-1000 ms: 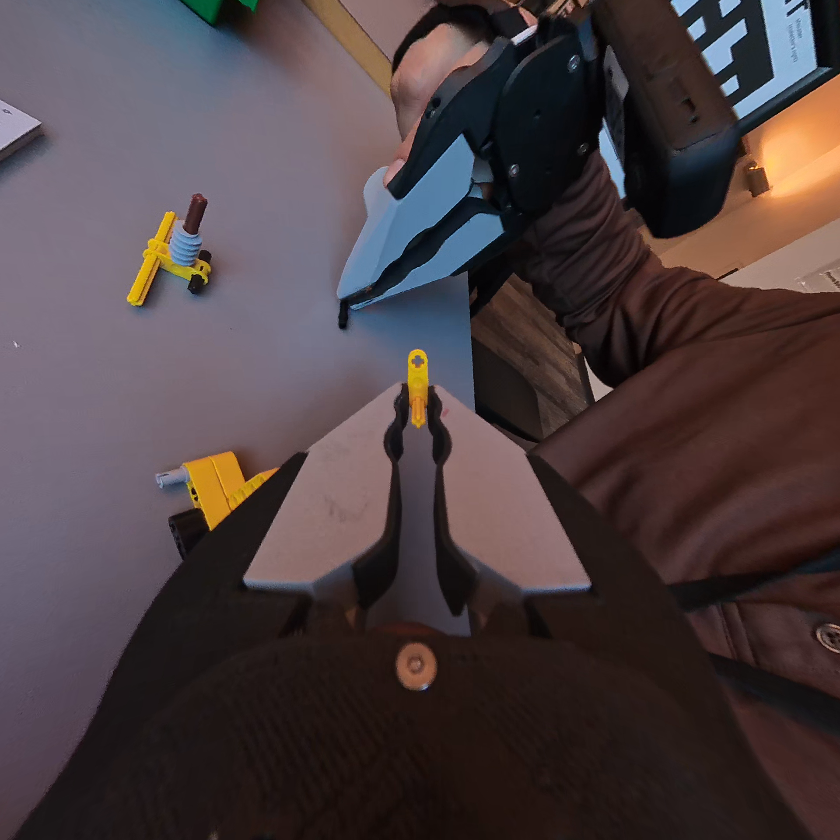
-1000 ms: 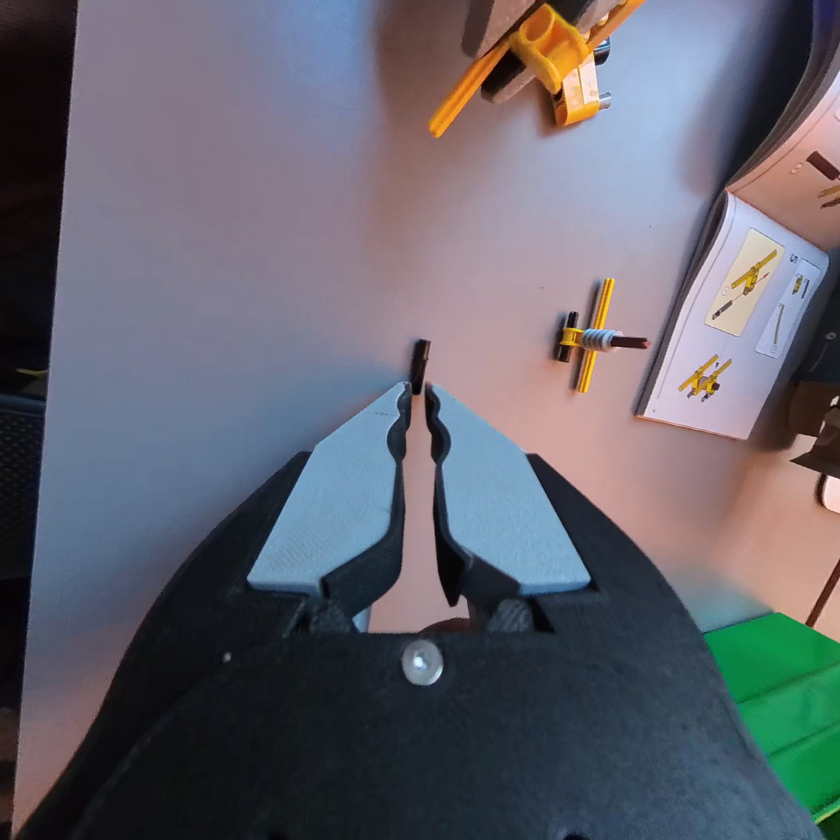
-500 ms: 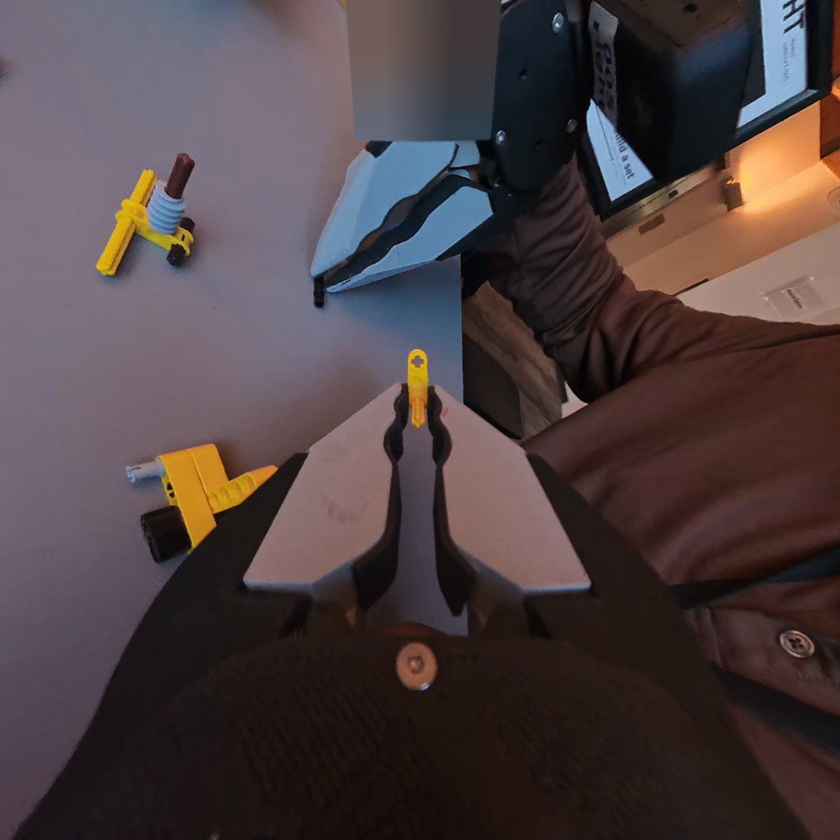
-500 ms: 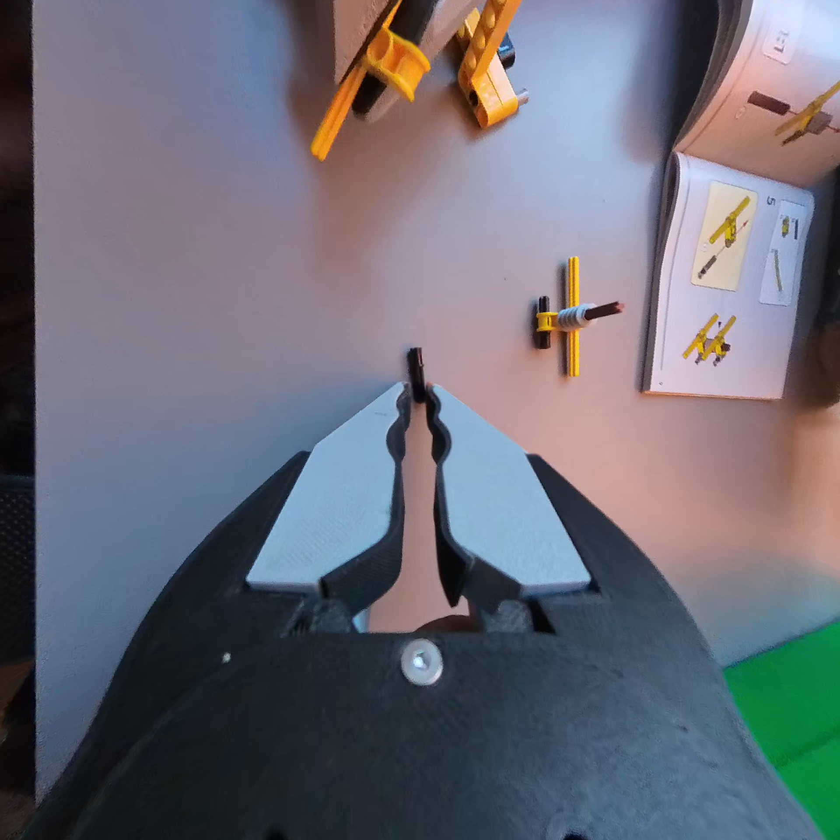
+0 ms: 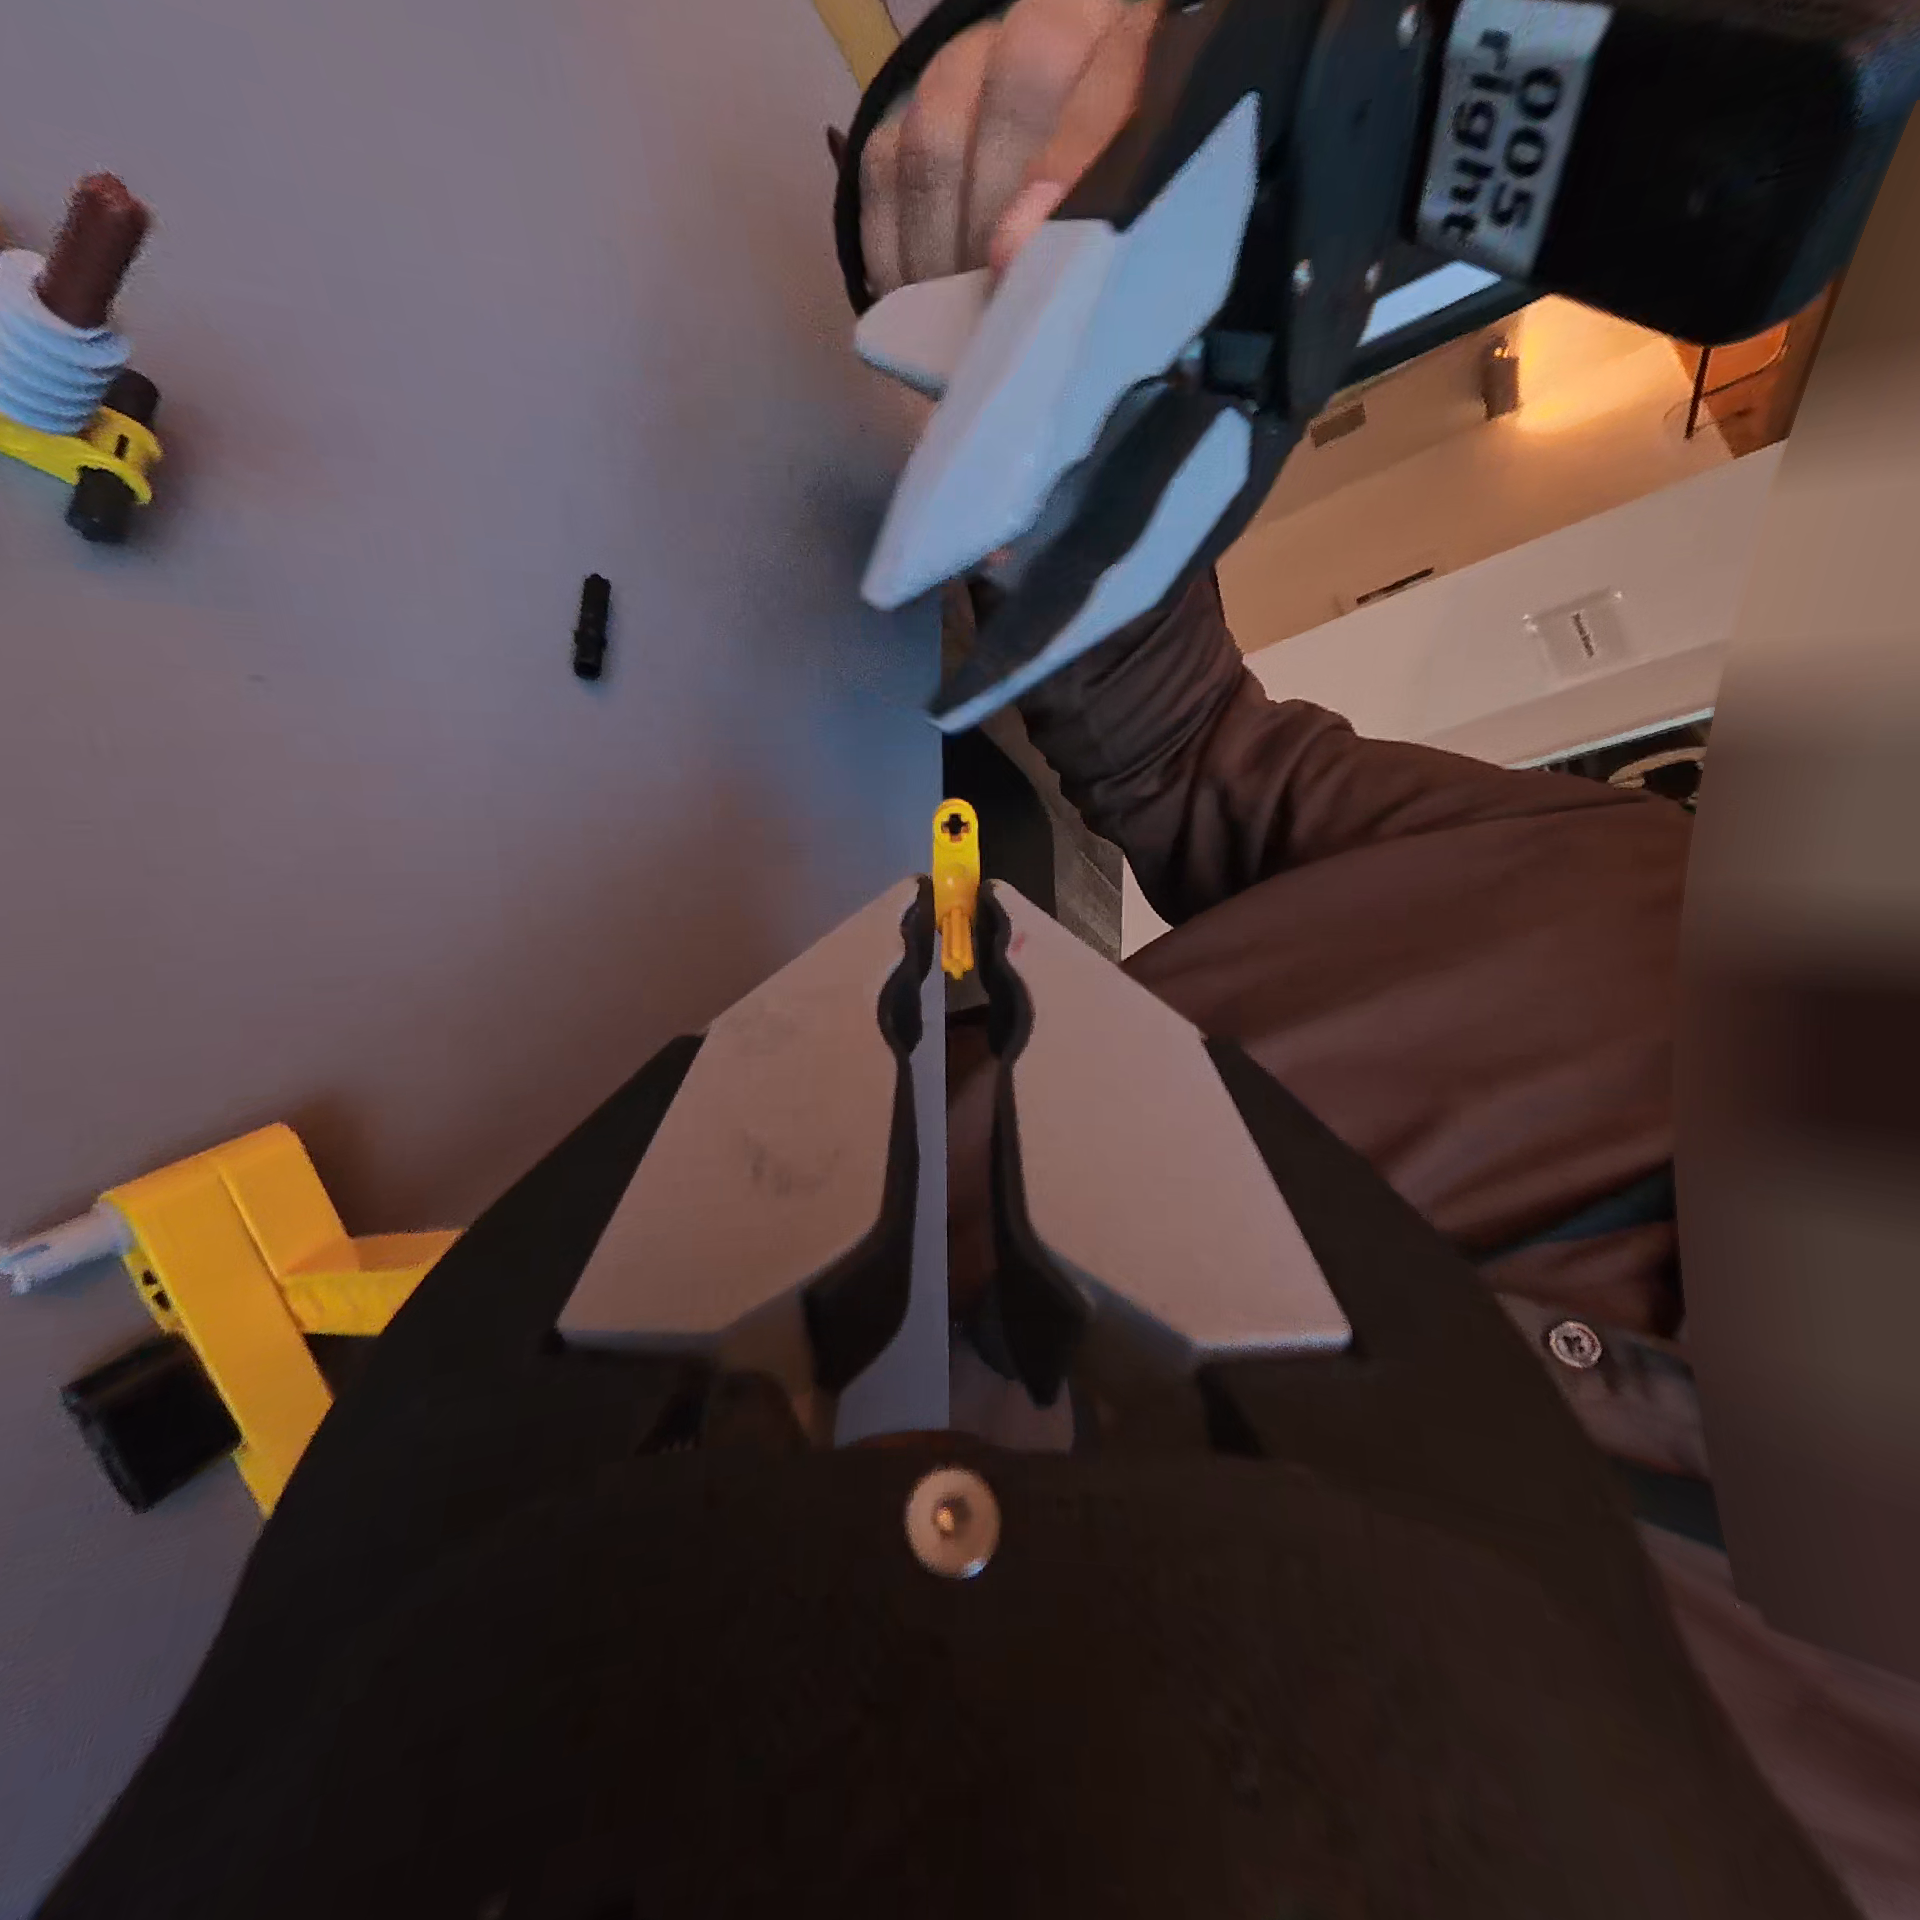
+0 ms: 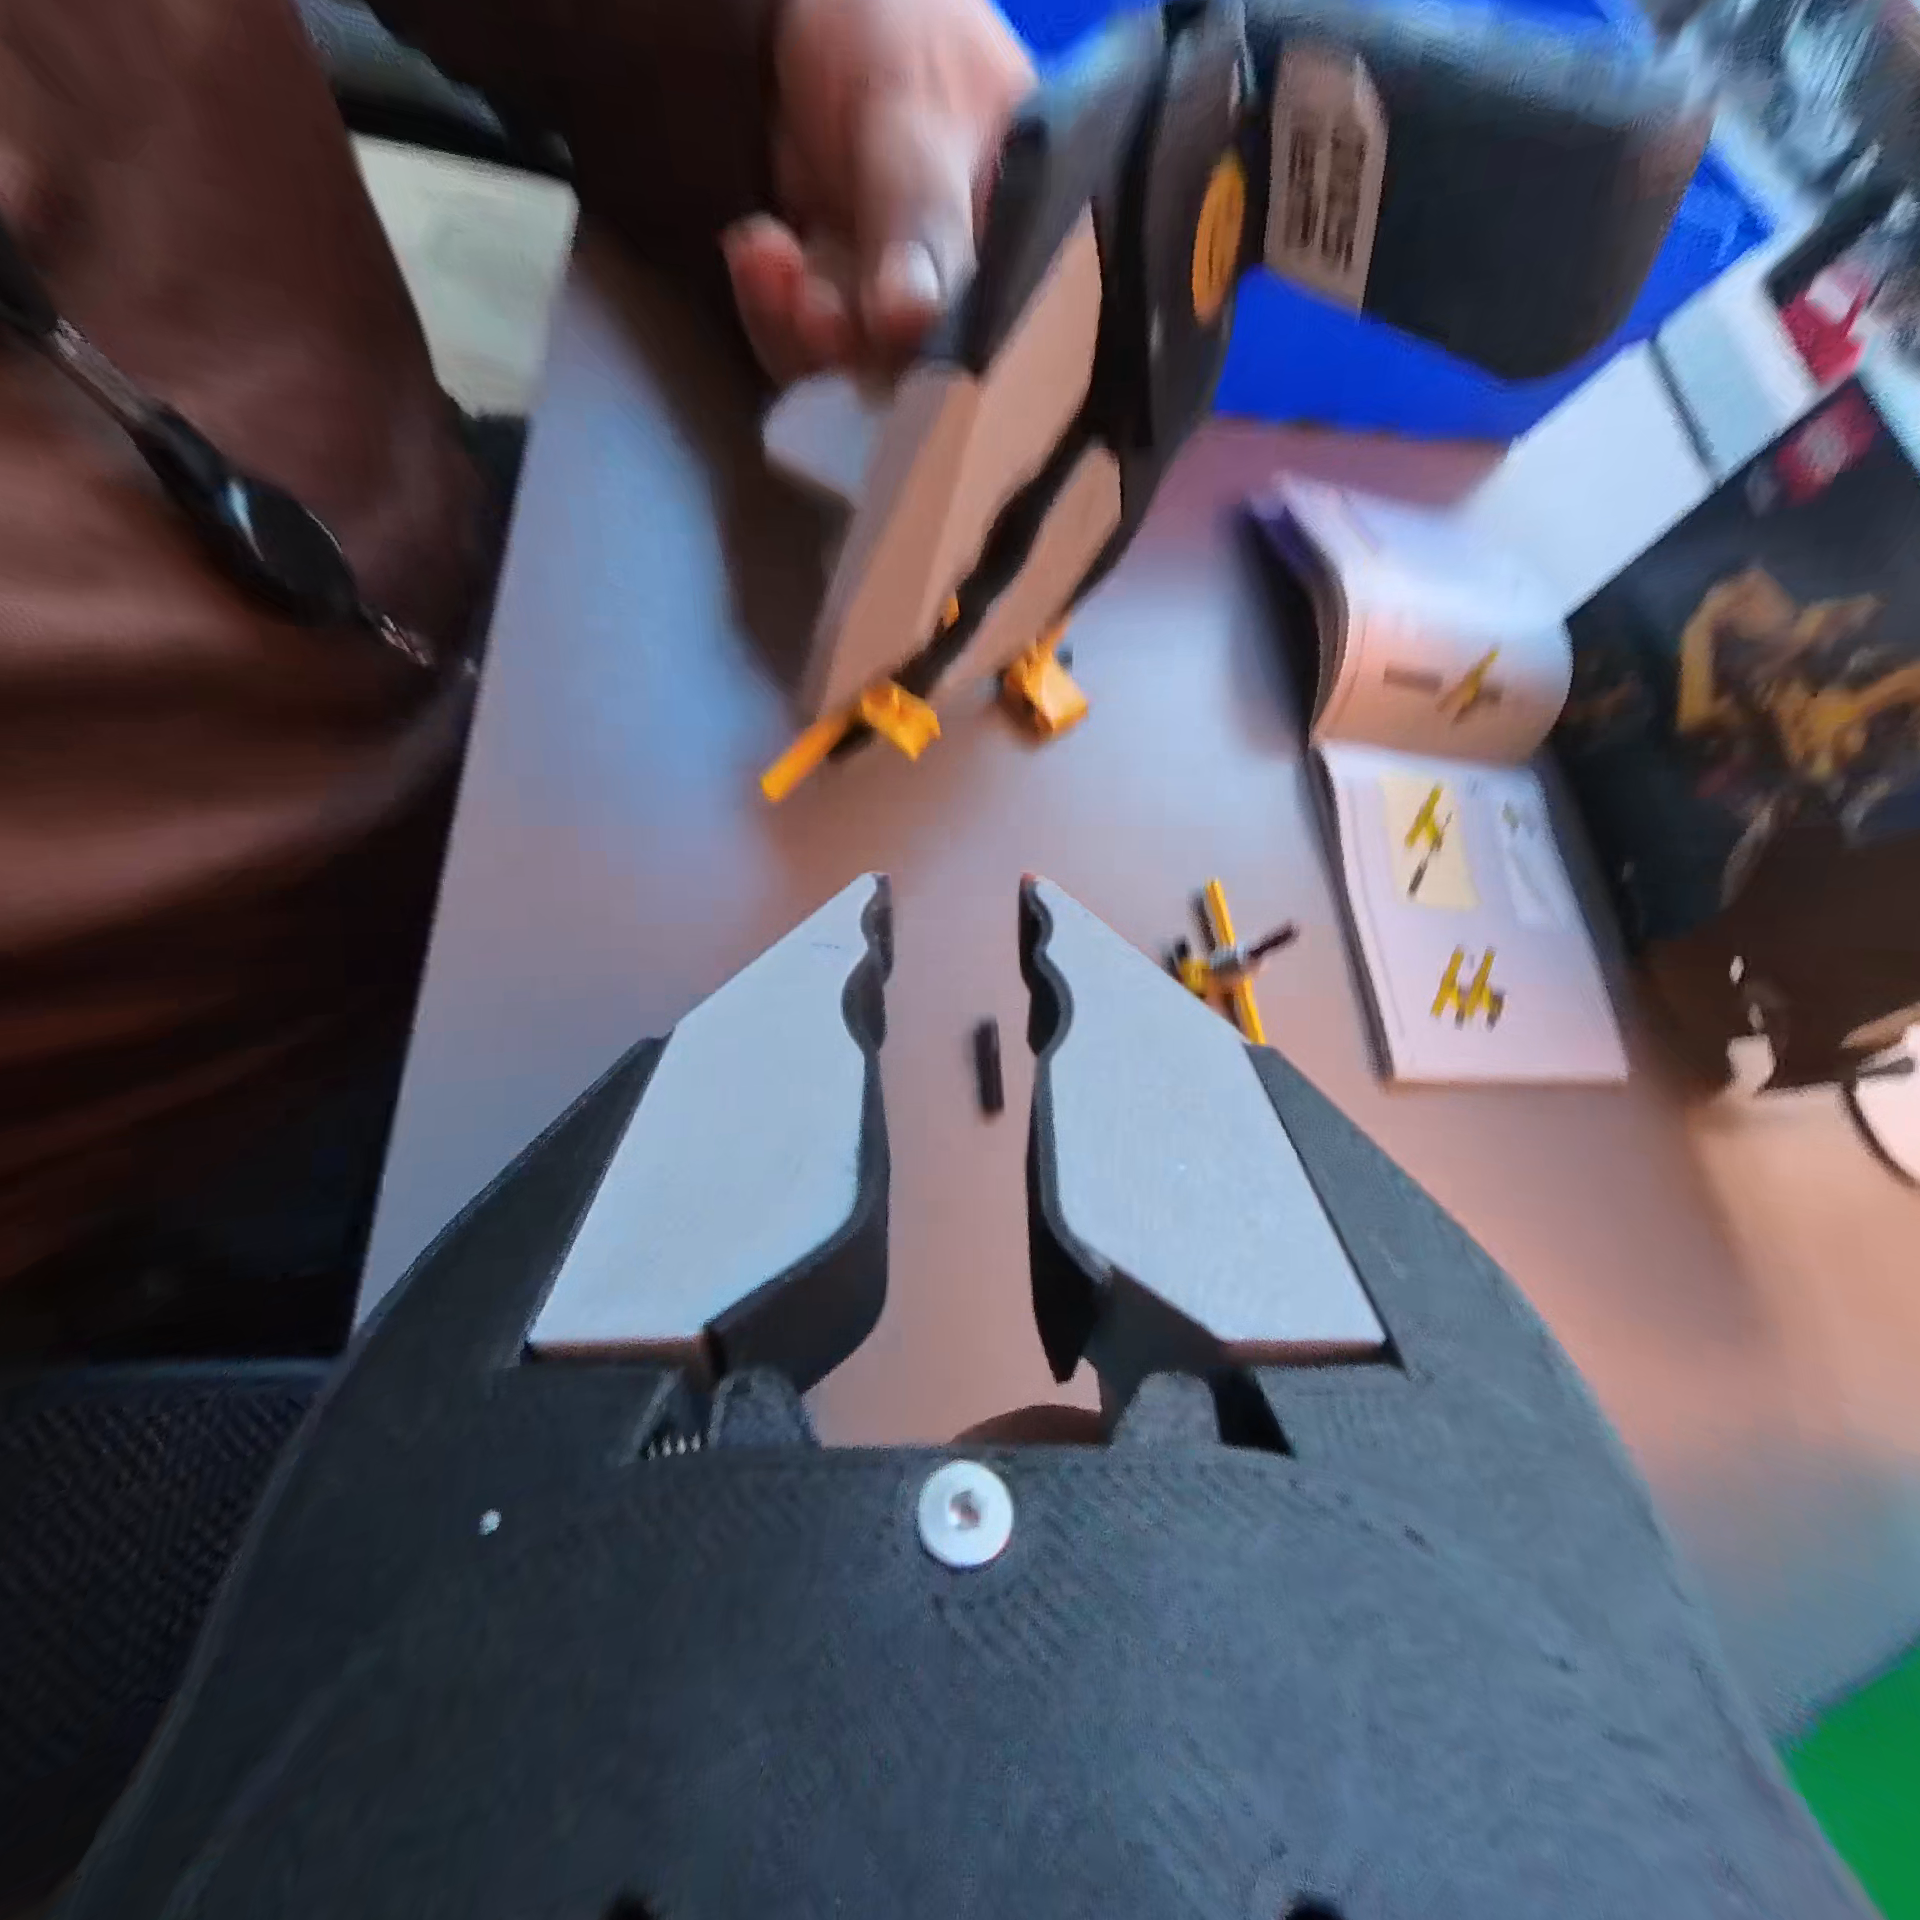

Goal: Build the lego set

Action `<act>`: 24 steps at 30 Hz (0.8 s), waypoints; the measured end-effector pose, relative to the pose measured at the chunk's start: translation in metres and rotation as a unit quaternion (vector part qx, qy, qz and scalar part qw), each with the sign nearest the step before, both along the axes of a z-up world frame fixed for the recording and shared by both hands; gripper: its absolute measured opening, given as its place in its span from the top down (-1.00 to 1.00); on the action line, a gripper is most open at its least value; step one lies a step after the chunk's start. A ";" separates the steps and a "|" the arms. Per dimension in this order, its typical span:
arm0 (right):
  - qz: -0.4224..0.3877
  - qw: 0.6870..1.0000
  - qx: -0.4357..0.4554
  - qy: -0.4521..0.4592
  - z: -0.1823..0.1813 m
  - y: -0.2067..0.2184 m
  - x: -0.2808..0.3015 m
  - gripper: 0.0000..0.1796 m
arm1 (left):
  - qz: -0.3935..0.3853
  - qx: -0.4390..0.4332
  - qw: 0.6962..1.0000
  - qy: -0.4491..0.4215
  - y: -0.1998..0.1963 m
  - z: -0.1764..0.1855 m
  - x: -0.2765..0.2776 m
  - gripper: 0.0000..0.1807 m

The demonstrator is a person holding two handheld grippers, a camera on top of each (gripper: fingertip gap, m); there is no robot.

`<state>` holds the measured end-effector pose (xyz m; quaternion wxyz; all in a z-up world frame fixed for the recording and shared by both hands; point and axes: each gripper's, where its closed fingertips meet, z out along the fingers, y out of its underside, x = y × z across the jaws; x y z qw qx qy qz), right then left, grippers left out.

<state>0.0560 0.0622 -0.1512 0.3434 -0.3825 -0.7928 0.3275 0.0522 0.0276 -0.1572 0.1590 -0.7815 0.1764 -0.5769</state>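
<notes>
My left gripper [image 5: 954,902] is shut on a small yellow connector [image 5: 954,844] with a cross hole, held above the table's near edge. In the right wrist view this left gripper [image 6: 883,686] holds the yellow connector with a long yellow axle [image 6: 831,740] sticking out. My right gripper [image 6: 954,888] is open and empty, raised above the table. A short black pin [image 6: 987,1065] lies on the table below its jaws; it also shows in the left wrist view [image 5: 590,639], to the left of the right gripper [image 5: 914,655].
A yellow cross-shaped sub-assembly with a white spring and brown axle [image 5: 73,353] [image 6: 1226,956] lies on the table. A yellow block assembly [image 5: 229,1278] [image 6: 1044,696] sits beside my left gripper. An open instruction booklet [image 6: 1475,914] and a dark box [image 6: 1766,675] stand at the right. One gripper's finger ends stand about 4 centimetres off the other's. My right gripper's tips are some 7 centimetres from the short black pin [image 6: 987,1065]. Look for it in the left wrist view [image 5: 591,619] too.
My right gripper has opened, let go of the black pin and lifted away toward the table edge. The pin now lies loose on the table. The left gripper still holds its yellow piece.
</notes>
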 end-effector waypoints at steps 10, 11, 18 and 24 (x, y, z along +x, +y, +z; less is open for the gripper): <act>0.065 0.996 0.048 0.038 0.013 -0.037 -0.014 0.91 | -0.044 -0.004 0.999 -0.009 -0.010 0.008 0.007 0.94; 0.061 0.996 0.047 0.042 0.014 -0.036 -0.014 0.93 | -0.040 -0.004 0.999 -0.014 -0.009 0.010 0.007 0.94; 0.004 0.996 0.012 0.086 0.025 -0.020 -0.015 0.94 | -0.007 0.023 0.999 -0.022 0.003 0.020 -0.009 0.95; -0.172 0.980 -0.045 0.094 0.023 0.048 -0.026 0.94 | 0.041 0.063 0.996 0.045 0.017 0.002 -0.027 0.81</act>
